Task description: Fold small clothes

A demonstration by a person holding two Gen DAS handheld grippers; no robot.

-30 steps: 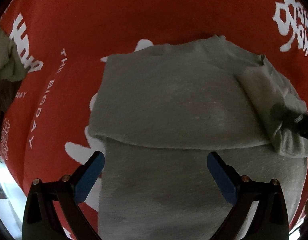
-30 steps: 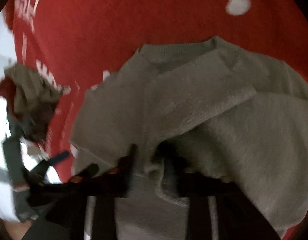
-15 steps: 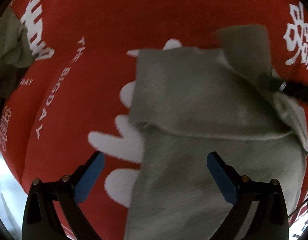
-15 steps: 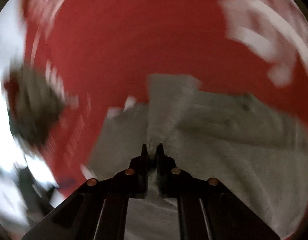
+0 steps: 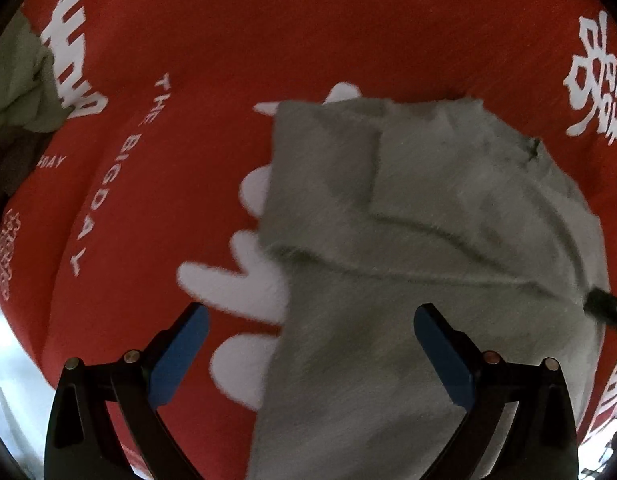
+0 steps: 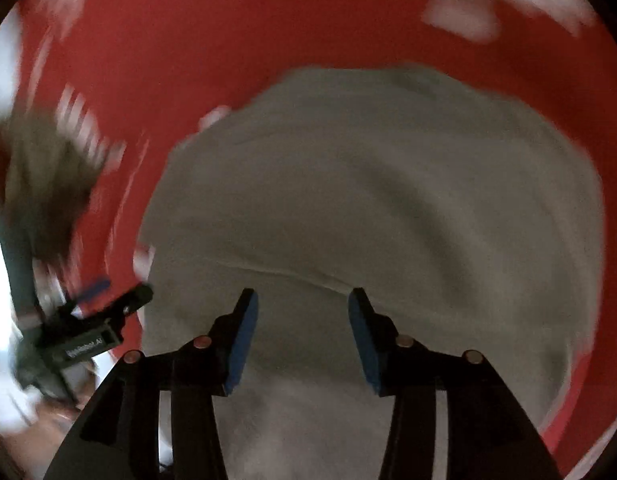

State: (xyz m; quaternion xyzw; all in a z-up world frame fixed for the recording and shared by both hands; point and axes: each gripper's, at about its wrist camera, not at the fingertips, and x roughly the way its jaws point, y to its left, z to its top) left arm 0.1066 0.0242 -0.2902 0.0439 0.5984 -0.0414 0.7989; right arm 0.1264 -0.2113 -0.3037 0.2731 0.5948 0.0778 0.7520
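"THE BIGDAY" on red cloth

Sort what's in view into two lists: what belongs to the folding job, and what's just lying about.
For the job:
- grey garment, partly folded
- left gripper, open above it
- right gripper, jaws just opened, nothing between them

Lying about:
- red cloth with white print, underneath
- clothes pile at the left edge

Two close, downward wrist views; shared grey garment
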